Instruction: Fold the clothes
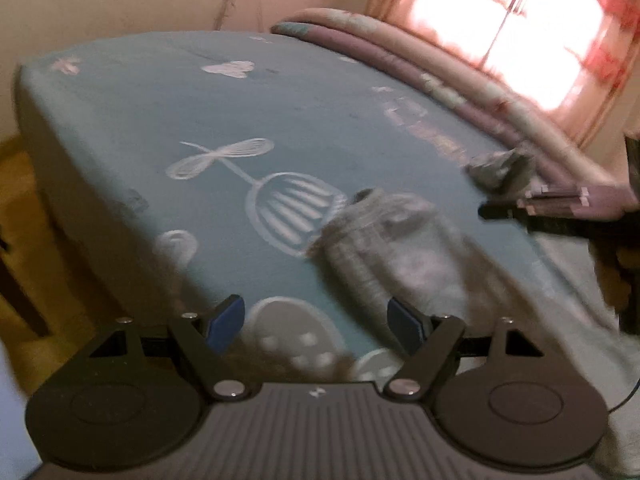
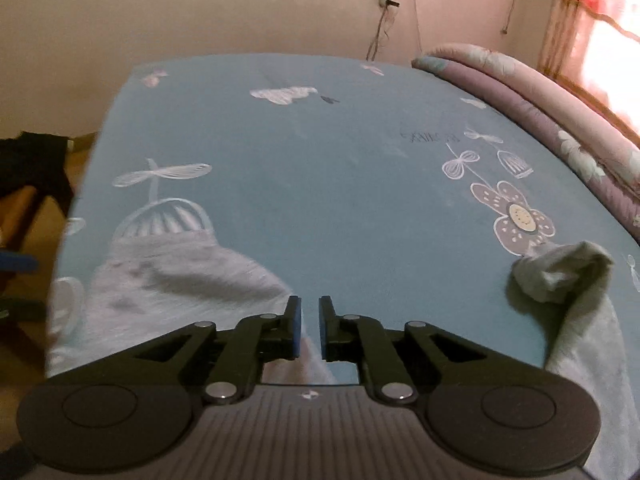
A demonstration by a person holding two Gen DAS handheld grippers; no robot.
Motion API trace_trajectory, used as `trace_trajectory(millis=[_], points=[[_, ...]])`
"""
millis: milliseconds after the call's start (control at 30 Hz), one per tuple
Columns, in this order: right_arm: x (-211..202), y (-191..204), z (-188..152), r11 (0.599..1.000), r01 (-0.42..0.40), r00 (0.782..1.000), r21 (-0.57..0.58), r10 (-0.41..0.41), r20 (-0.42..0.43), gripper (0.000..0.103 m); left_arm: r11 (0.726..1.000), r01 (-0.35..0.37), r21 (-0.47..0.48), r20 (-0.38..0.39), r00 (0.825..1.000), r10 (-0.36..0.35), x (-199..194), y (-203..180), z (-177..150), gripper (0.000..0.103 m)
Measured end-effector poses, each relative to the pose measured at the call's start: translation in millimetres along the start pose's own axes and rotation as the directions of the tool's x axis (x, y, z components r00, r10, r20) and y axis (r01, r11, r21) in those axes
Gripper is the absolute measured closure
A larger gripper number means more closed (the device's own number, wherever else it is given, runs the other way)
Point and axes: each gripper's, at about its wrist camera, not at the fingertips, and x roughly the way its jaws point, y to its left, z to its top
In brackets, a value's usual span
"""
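Observation:
A light grey garment [image 1: 392, 248] lies spread on the blue patterned bed sheet [image 1: 200, 112]. My left gripper [image 1: 316, 312] hovers over the near edge of the bed, open wide, with nothing between its blue pads. In the right wrist view, one part of the garment [image 2: 180, 280] lies to the left. A bunched end [image 2: 568, 276] rises at the right and trails off the near edge. My right gripper [image 2: 311, 304] hangs above the sheet between them. Its jaws stand a narrow gap apart with nothing gripped. It also shows as a blurred dark shape [image 1: 520, 212] at the right of the left wrist view.
A rolled pink and purple quilt [image 2: 540, 92] runs along the bed's far right side under a curtained window [image 1: 520, 28]. Cables hang on the wall [image 2: 386, 8] behind the bed. A wooden chair with dark cloth [image 2: 32, 168] stands on the floor at the left.

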Motion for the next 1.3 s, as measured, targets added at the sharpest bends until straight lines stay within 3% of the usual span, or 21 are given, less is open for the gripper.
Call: trace_trajectory(millis=[100, 233, 333, 367, 433, 533, 567, 600, 667, 833, 1133, 1200, 1233, 1267, 1300], points=[[-34.3, 9.5, -13.0, 1.000, -0.009, 1.000, 0.020, 0.009, 0.004, 0.079, 0.996, 0.081, -0.047, -0.004, 0.997, -0.082, 11.5, -1.3, 5.8, 0.027], [-75.1, 17.6, -42.8, 0.996, -0.006, 1.000, 0.084, 0.005, 0.012, 0.076, 0.979, 0.136, -0.154, -0.056, 0.988, -0.146, 35.8, 4.5, 7.8, 0.030], [-99.5, 21.6, -68.1, 0.990, 0.021, 1.000, 0.140, -0.021, 0.003, 0.072, 0.971, 0.160, -0.176, -0.043, 0.984, -0.170, 40.4, 6.2, 9.1, 0.037], [-107.4, 22.9, -77.1, 0.987, 0.029, 1.000, 0.160, -0.029, -0.002, 0.071, 0.970, 0.160, -0.185, -0.048, 0.984, -0.172, 43.4, 7.0, 9.5, 0.046], [-119.8, 25.5, -94.0, 0.979, 0.033, 0.999, 0.202, -0.031, -0.016, 0.070, 0.967, 0.165, -0.196, -0.048, 0.983, -0.177, 48.3, 7.2, 9.9, 0.051], [-133.0, 31.7, -118.2, 0.973, 0.048, 0.998, 0.226, -0.037, -0.052, 0.066, 0.956, 0.180, -0.232, -0.065, 0.978, -0.199, 57.6, 9.1, 9.7, 0.081], [-136.2, 34.6, -125.2, 0.973, 0.055, 0.997, 0.222, -0.042, -0.065, 0.066, 0.951, 0.181, -0.249, -0.072, 0.976, -0.205, 60.7, 10.3, 9.1, 0.098], [-140.0, 38.7, -132.6, 0.976, 0.058, 0.996, 0.212, -0.043, -0.075, 0.065, 0.953, 0.172, -0.250, -0.073, 0.978, -0.195, 60.6, 9.6, 8.3, 0.100], [-145.8, 47.4, -143.5, 0.981, 0.069, 0.995, 0.182, -0.053, -0.090, 0.060, 0.961, 0.156, -0.228, -0.052, 0.984, -0.172, 52.2, 5.3, 8.7, 0.103], [-149.4, 74.6, -161.7, 0.996, 0.067, 0.994, 0.059, -0.061, -0.093, 0.058, 0.965, 0.178, -0.191, -0.006, 0.983, -0.183, 23.9, -6.5, 20.4, 0.103], [-101.2, 120.8, -161.8, 0.977, 0.110, 0.992, -0.183, -0.120, -0.044, 0.058, 0.964, 0.205, -0.166, 0.025, 0.979, -0.204, 6.3, -20.9, 36.3, 0.103], [-88.6, 133.5, -163.7, 0.946, 0.180, 0.980, -0.271, -0.197, -0.038, 0.060, 0.963, 0.210, -0.172, 0.023, 0.978, -0.209, 6.4, -20.2, 38.6, 0.103], [-83.0, 138.3, -165.4, 0.923, 0.218, 0.969, -0.318, -0.242, -0.039, 0.068, 0.963, 0.209, -0.172, 0.023, 0.978, -0.208, 6.6, -20.3, 39.2, 0.103], [-79.3, 141.1, -166.3, 0.903, 0.246, 0.960, -0.352, -0.277, -0.042, 0.100, 0.964, 0.206, -0.170, 0.023, 0.978, -0.206, 6.4, -20.5, 39.8, 0.103], [-79.6, 139.9, -164.5, 0.900, 0.258, 0.956, -0.351, -0.291, -0.044, 0.099, 0.968, 0.197, -0.158, 0.027, 0.980, -0.195, 4.3, -21.4, 40.2, 0.103]])
